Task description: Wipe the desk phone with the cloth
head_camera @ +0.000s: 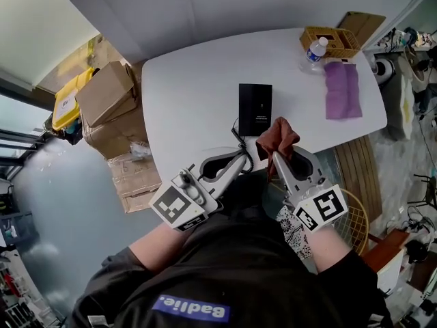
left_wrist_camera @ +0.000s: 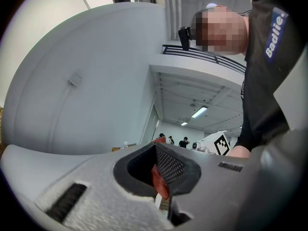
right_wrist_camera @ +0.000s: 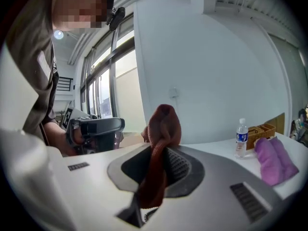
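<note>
1. Right gripper point(head_camera: 281, 157) clamps a brown cloth point(head_camera: 276, 137); left gripper point(head_camera: 237, 162) seems closed on the handset point(right_wrist_camera: 98, 126).
2. Phone point(head_camera: 255, 108) lies just ahead on the table point(head_camera: 191, 80), long axis pointing away, nearer the right gripper.

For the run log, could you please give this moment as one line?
right gripper: shut on brown cloth | left gripper: beside phone cord, grip unclear | desk phone: flat on table

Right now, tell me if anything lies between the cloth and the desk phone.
Nothing visible does. The cloth, pinched in the right claw, sits just short of the desk phone; its coiled cord lies off to the left.
</note>
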